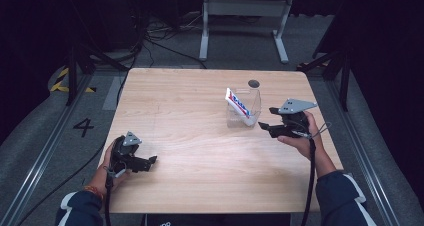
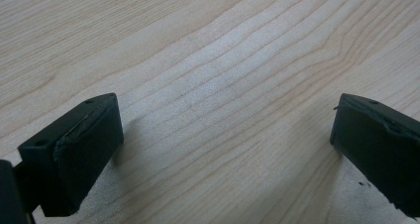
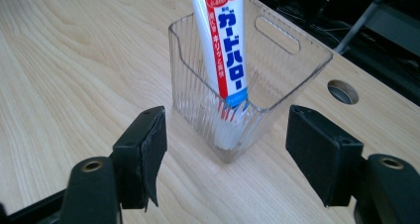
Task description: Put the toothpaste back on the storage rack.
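Right hand-held gripper wide open, empty, near toothpaste tube in clear bin, left hand-held gripper wide open, empty

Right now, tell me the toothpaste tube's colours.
White toothpaste tube with a red stripe and blue lettering; clearest in the right gripper view.

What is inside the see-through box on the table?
A toothpaste tube stands inside the clear box, leaning against one wall with its cap end at the bottom. The ribbed wall blurs the cap, so its details cannot be made out. Nothing else is visible in there.
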`<action>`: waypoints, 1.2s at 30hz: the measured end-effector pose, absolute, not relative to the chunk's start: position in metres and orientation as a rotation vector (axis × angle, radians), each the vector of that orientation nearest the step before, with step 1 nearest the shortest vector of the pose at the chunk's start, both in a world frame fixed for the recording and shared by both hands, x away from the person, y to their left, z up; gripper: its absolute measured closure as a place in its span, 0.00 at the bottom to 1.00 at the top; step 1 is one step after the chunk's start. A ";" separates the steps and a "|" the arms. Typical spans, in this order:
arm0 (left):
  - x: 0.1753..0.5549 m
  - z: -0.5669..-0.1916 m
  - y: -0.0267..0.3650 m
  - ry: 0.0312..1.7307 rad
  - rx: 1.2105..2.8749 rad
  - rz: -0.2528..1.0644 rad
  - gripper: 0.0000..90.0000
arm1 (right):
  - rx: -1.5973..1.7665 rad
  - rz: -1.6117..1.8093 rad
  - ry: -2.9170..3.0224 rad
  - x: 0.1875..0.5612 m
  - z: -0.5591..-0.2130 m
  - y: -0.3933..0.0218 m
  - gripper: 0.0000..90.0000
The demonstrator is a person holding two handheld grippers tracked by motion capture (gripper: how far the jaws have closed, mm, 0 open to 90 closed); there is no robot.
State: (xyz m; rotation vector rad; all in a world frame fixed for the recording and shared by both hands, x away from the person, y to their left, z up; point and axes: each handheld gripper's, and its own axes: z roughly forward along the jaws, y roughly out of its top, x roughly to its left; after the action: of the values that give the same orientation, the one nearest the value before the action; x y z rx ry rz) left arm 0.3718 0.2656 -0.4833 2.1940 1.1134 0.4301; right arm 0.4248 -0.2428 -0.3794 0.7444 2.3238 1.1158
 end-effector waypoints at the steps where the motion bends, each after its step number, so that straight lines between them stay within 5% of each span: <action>1: 0.372 -0.483 0.266 1.114 2.194 0.430 0.00 | 0.742 1.109 2.331 0.423 -0.380 -0.244 0.36; 36: 0.372 -0.483 0.266 1.113 2.194 0.430 0.00 | 0.768 0.941 2.401 0.385 -0.425 -0.283 0.32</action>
State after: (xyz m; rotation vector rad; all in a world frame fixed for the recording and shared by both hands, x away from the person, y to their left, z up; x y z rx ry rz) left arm 0.3718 0.2656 -0.4833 2.1943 1.1133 0.4300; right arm 0.3850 -0.2829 -0.4251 0.7682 2.4010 0.9406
